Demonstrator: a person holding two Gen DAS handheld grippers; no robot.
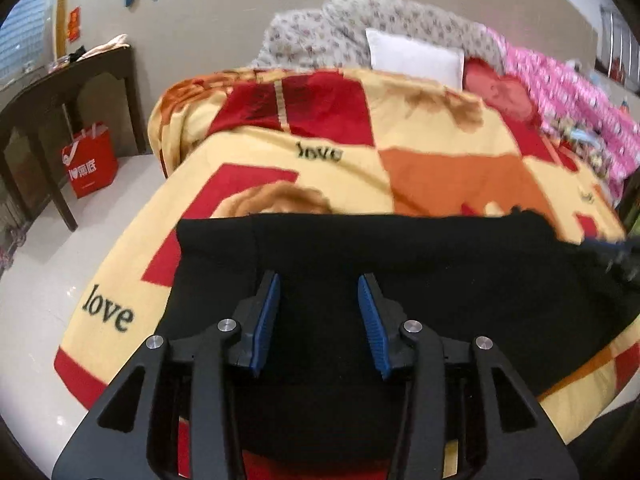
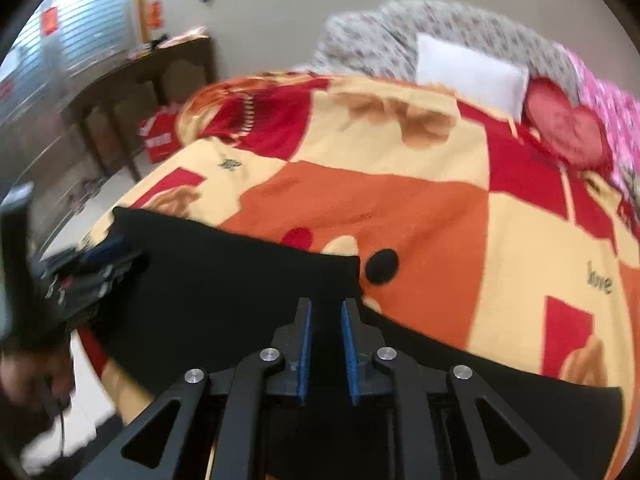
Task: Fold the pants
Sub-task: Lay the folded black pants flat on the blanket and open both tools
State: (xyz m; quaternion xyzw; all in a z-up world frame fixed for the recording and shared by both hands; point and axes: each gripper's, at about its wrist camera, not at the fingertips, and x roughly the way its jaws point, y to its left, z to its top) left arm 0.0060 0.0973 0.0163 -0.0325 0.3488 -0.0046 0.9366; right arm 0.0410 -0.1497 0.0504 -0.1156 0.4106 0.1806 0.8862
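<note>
Black pants (image 1: 400, 264) lie spread across the near end of a bed with a yellow, red and orange blanket (image 1: 400, 148). My left gripper (image 1: 318, 284) hovers over the left part of the pants, jaws wide open, nothing between the blue pads. In the right wrist view the pants (image 2: 240, 280) fill the lower middle. My right gripper (image 2: 326, 308) is over their far right corner, jaws a narrow gap apart with nothing held. The left gripper shows blurred at the left edge of that view (image 2: 100, 264), over the pants' far left corner. The right gripper shows blurred at the right edge of the left wrist view (image 1: 616, 248).
A white pillow (image 1: 416, 56), a floral quilt (image 1: 340, 28), a red heart cushion (image 1: 504, 96) and a pink cover (image 1: 580, 100) sit at the bed's head. A dark wooden table (image 1: 60, 92) and a red shopping bag (image 1: 90, 160) stand on the pale floor to the left.
</note>
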